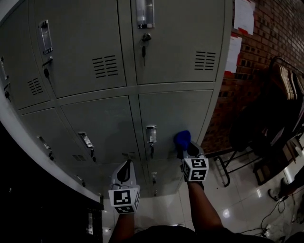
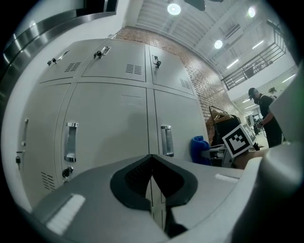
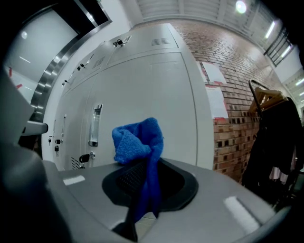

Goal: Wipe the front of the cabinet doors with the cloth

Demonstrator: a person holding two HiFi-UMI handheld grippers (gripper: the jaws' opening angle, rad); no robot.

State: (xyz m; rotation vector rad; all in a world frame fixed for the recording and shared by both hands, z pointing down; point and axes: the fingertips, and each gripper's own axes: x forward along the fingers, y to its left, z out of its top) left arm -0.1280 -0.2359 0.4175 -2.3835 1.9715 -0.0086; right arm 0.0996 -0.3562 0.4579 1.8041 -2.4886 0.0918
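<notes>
Grey metal locker doors (image 1: pixel 173 116) fill the head view, each with a chrome handle (image 1: pixel 151 134) and a key lock. My right gripper (image 1: pixel 188 151) is shut on a blue cloth (image 1: pixel 182 139), whose bunched end sticks out toward the lower right door, close to it; contact cannot be told. In the right gripper view the blue cloth (image 3: pixel 140 142) hangs from the closed jaws before the door (image 3: pixel 156 99). My left gripper (image 1: pixel 124 173) is shut and empty, a little back from the lower doors (image 2: pixel 109 118). The cloth (image 2: pixel 199 149) shows at the right of the left gripper view.
A brick wall (image 1: pixel 266 42) with white paper sheets (image 1: pixel 243 14) stands right of the lockers. A dark chair with clothing (image 1: pixel 270 118) sits on the shiny tiled floor (image 1: pixel 237 199) at the right. A person (image 2: pixel 264 114) stands far off in the left gripper view.
</notes>
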